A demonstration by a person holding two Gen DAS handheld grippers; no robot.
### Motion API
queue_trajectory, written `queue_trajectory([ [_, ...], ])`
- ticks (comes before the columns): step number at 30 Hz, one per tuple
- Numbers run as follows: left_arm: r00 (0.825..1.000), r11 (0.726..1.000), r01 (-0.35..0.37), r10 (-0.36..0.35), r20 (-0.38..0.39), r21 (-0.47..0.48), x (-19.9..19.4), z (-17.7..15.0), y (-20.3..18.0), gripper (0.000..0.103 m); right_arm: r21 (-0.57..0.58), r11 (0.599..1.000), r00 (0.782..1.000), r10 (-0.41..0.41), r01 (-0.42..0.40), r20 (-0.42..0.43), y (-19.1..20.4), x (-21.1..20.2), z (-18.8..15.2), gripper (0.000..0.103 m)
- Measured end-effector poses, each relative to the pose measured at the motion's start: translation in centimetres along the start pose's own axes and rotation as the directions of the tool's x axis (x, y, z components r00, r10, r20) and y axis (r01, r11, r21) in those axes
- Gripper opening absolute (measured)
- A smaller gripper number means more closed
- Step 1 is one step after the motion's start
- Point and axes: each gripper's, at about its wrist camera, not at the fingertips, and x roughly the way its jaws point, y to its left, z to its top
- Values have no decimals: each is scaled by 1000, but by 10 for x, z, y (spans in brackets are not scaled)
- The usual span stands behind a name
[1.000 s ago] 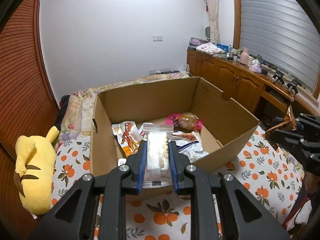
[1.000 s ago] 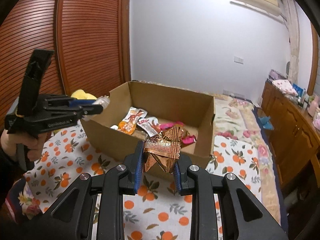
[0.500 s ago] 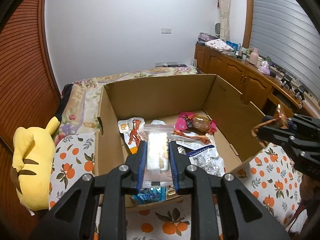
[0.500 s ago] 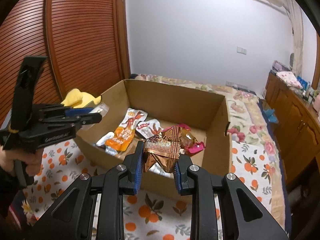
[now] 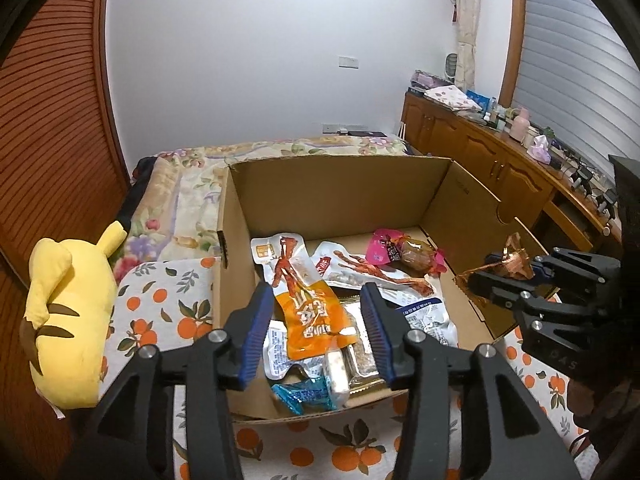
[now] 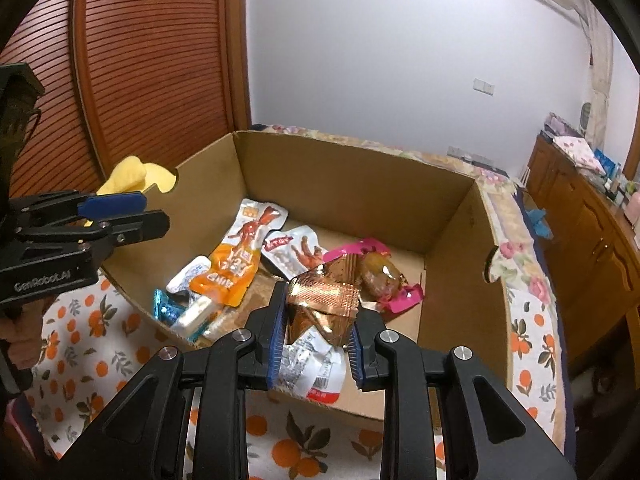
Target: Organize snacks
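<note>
An open cardboard box point(image 5: 340, 196) stands on the bed and holds several snack packets, among them an orange one point(image 5: 308, 312) and a pink one point(image 5: 384, 246). My left gripper point(image 5: 316, 320) hovers over the box's near edge, its jaws opening with nothing between them. A clear-wrapped white bar point(image 5: 336, 376) lies below it in the box's front corner, beside a blue wrapped candy point(image 5: 304, 394). My right gripper point(image 6: 318, 316) is shut on a crinkled copper foil packet point(image 6: 320, 304) above the inside of the box point(image 6: 352, 196). The left gripper point(image 6: 120, 216) shows at the left of the right wrist view.
A yellow plush toy point(image 5: 64, 320) lies left of the box on the orange-print bedspread point(image 5: 160, 312). A floral blanket covers the bed behind. A wooden cabinet point(image 5: 500, 168) with clutter on top runs along the right wall. A slatted wooden door point(image 6: 152, 60) stands at the left.
The left jaws have spread and the clear-wrapped white bar has dropped from them into the box. Both grippers have moved forward over the box, the right one still holding the foil packet.
</note>
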Motion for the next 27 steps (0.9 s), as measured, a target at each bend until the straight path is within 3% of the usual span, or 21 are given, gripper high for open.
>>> queue_trajectory([
  [7, 1000, 1000, -2, 1, 18, 15, -8, 1, -3, 46, 20, 1000, 1000, 8, -8, 3, 0, 2, 3, 27],
  [11, 1000, 1000, 4, -4, 25, 19, -11, 1, -5, 49, 30, 1000, 1000, 1, -1, 4, 1, 4, 4, 42],
  [15, 999, 1000, 5, -6, 37, 16, -17, -4, -7, 51, 55, 998, 1000, 12, -13, 21, 0, 1, 3, 43],
  [23, 996, 999, -2, -2, 90, 37, -38, -21, -21, 66, 89, 996, 997, 5, -13, 83, -2, -23, -4, 48],
  [25, 994, 999, -11, 6, 111, 42, -44, -25, -24, 74, 94, 996, 995, 5, -14, 101, -2, -31, -7, 48],
  [27, 992, 999, -19, 12, 128, 49, -49, -28, -29, 74, 99, 995, 993, 4, -15, 118, -1, -38, -11, 49],
])
